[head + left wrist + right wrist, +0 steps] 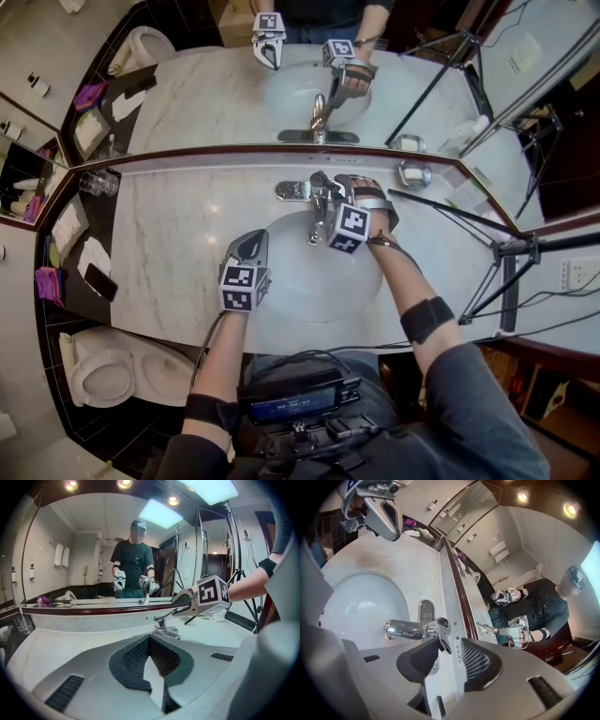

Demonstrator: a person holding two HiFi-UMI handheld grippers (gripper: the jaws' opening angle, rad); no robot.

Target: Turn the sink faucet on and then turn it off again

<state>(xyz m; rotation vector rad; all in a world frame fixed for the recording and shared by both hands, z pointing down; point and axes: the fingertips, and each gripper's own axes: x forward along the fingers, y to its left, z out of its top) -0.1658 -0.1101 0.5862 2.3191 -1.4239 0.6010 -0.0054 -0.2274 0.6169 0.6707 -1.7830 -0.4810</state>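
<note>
Straddling the faucet lever (440, 631), the right gripper (450, 645) has its jaws apart, lever tip betw. them; pads don't look clamped. Spout (401, 629) sits at the back of the sink basin (356, 606), below the mirror, w/ no water stream visible, so faucet reads as off. Left gripper (150, 643) is closed, empty, over basin's front-left rim. Can't tell if the on/off cycle is finished or not begun.

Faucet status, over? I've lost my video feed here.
Left claw shut, empty, beside the white basin. Right claw open, chrome faucet lever between its jaws. No water visibly running; nothing blocking.
</note>
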